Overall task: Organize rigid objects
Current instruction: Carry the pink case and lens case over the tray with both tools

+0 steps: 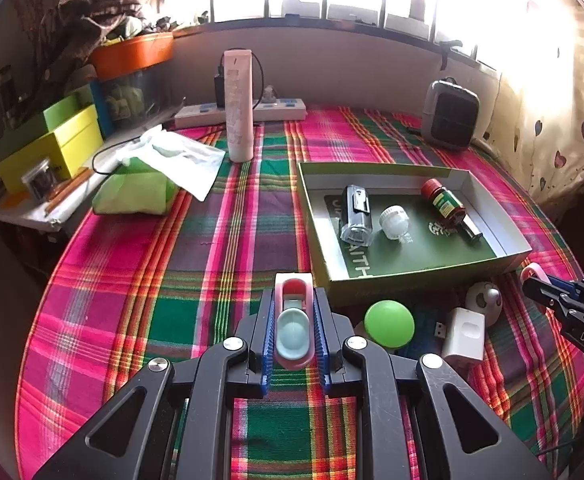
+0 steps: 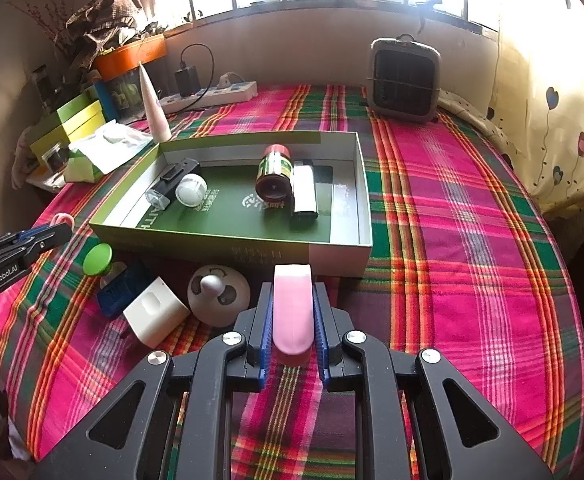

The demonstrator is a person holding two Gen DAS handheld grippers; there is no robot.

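- Left gripper [image 1: 293,322]: jaws clamped on a pink case with a pale blue inset [image 1: 293,330].
- Right gripper [image 2: 293,314]: jaws clamped on a plain pink case [image 2: 293,312].
- Both are held above the plaid cloth [image 2: 471,240], near the open box [image 2: 365,184].

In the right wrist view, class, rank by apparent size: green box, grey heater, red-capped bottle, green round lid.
1. green box
2. grey heater
3. red-capped bottle and green round lid: look alike; the lid sits nearer, so unranked.

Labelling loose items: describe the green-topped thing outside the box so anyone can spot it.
Find the open green-floored box on the plaid cloth. Just outside its near wall sits a loose cluster; the green-capped item is its leftmost piece, next to the white charger block, the only bright lime dome.
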